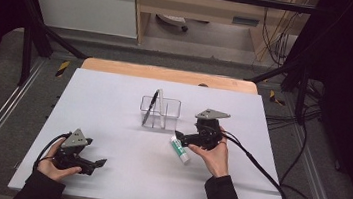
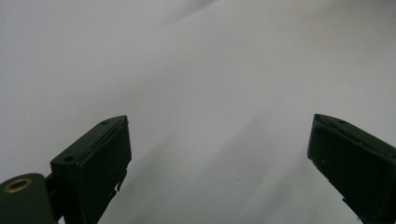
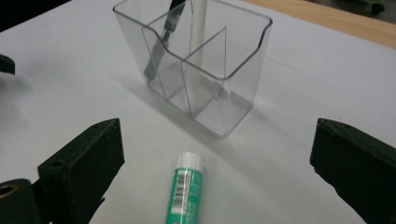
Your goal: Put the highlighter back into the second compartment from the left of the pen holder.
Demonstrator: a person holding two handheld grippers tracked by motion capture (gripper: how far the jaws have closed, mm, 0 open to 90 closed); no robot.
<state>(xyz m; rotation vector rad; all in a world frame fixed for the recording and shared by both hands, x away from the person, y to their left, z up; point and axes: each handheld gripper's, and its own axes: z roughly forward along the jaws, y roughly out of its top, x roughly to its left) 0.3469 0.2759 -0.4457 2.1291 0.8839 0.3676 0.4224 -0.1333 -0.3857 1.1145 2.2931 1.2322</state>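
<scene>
Jaws of the right gripper [image 3: 217, 179] stand wide, straddling the green-and-white glue stick [image 3: 184, 191] lying ungrasped on the white table [image 1: 111, 122], cap toward 12 o'clock. Beyond, the clear plastic divided organiser [image 3: 201, 70] holds a dark pen [image 3: 161, 42] and white stick [image 3: 198, 28]; the glue likely remains. At 7 o'clock in the high view, the left gripper [image 1: 99, 163] idles, open.

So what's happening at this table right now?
A person holds a gripper in each hand over a white table. The right gripper is open, its fingers either side of a green glue stick that lies flat on the table, not yet gripped. Just beyond it stands a clear divided holder with a dark pen and a white stick in it. The left gripper is open over bare table, off to the side.
</scene>
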